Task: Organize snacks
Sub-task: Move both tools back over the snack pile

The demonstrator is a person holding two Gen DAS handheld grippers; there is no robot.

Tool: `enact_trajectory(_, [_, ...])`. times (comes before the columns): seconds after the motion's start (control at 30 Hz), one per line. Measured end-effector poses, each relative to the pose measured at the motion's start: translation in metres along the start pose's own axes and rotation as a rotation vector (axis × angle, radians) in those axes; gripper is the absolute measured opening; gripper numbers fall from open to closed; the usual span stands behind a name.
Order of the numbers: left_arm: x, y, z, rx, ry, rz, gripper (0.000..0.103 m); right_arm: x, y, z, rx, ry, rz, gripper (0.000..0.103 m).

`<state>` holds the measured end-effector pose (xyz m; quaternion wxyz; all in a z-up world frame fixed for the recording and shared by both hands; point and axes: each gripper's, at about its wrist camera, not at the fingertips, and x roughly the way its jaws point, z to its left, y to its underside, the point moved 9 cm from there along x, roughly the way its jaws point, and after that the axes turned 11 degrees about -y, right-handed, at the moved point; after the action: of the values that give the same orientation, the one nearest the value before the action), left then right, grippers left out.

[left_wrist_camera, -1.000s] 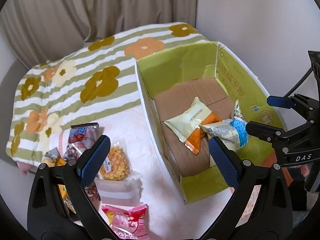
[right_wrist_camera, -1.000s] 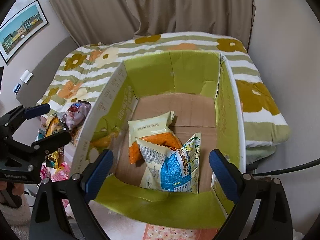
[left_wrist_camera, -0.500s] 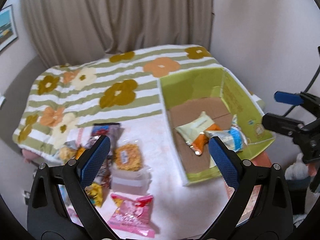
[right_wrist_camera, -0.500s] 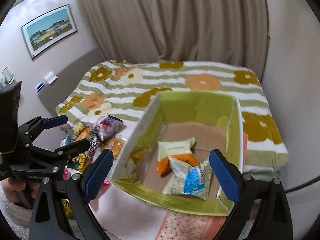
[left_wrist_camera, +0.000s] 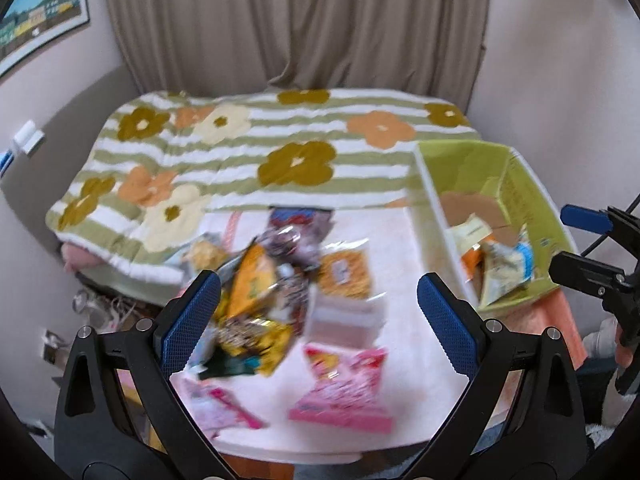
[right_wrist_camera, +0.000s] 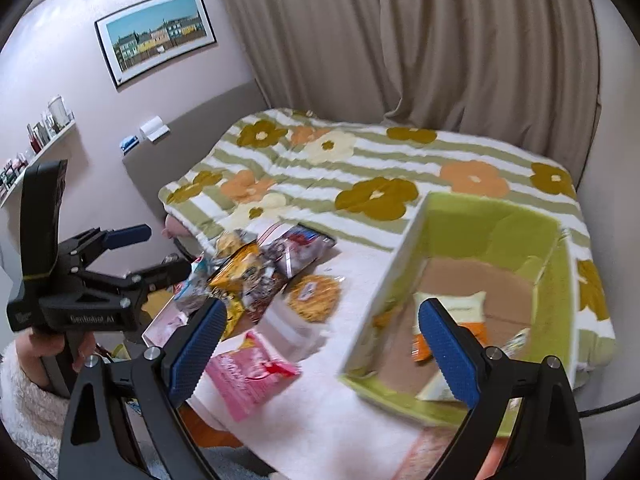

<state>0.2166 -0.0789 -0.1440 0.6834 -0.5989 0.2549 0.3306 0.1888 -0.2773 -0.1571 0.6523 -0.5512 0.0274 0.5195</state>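
While both claws gape empty, only the right claw (right_wrist_camera: 318, 344) view shows a shelf (right_wrist_camera: 38, 148) beyond the left claw (left_wrist_camera: 318, 312).

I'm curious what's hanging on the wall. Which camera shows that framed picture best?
The right wrist view: the whole framed picture, a row of colourful buildings under blue sky, is visible. The left wrist view catches only its cropped corner at the top left edge.

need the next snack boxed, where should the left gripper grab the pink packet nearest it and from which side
Judging by how it lies, take the pink packet by its crimped top edge, the end toward the snack pile. It lies flat and apart from the other packs on the white cover, so the open left gripper could come down from above and close across that thin seam.
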Motion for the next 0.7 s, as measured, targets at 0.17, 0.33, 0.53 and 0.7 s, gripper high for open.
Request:
enact_trajectory(0.17, [0.021, 0.024, 0.060, -0.008, -0.003, 0.061, 0.098, 0.039, 0.016, 0.027, 0.087, -0.015, 0.038, 0.096])
enact_trajectory(0.33, [0.051, 0.051, 0.113, -0.016, 0.031, 0.137, 0.098, 0.080, 0.034, 0.047, 0.167, 0.022, 0.083, 0.096])
enact_trajectory(0.53, [0.095, 0.076, 0.142, 0.019, 0.113, 0.214, 0.098, 0.121, 0.066, 0.055, 0.297, 0.071, 0.130, 0.096])
enact_trajectory(0.7, [0.133, 0.090, 0.141, 0.065, 0.184, 0.274, 0.098, 0.147, 0.099, 0.054, 0.429, 0.103, 0.162, 0.096])
